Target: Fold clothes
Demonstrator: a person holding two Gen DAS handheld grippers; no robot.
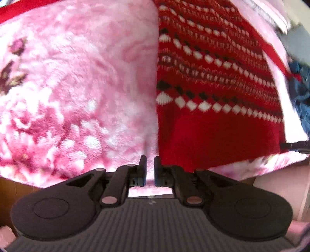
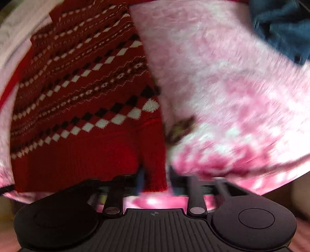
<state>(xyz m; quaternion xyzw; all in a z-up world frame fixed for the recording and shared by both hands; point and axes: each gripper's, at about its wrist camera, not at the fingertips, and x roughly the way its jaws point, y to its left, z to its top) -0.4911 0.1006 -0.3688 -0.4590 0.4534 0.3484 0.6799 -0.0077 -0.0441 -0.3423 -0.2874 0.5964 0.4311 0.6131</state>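
A red knitted sweater (image 1: 213, 77) with white and black diamond bands lies flat on a fluffy pink blanket (image 1: 77, 77). My left gripper (image 1: 150, 164) sits just off the sweater's near left corner, its jaws a narrow gap apart with nothing between them. In the right wrist view the sweater (image 2: 77, 97) lies at left, and my right gripper (image 2: 156, 174) has the sweater's near right hem corner between its jaws. This view is motion-blurred, so the grip is unclear.
A blue denim garment (image 2: 281, 29) lies on the blanket (image 2: 232, 87) at the far right; it also shows in the left wrist view (image 1: 300, 93). White bedding (image 1: 267, 11) lies beyond the sweater. The bed's near edge runs just ahead of both grippers.
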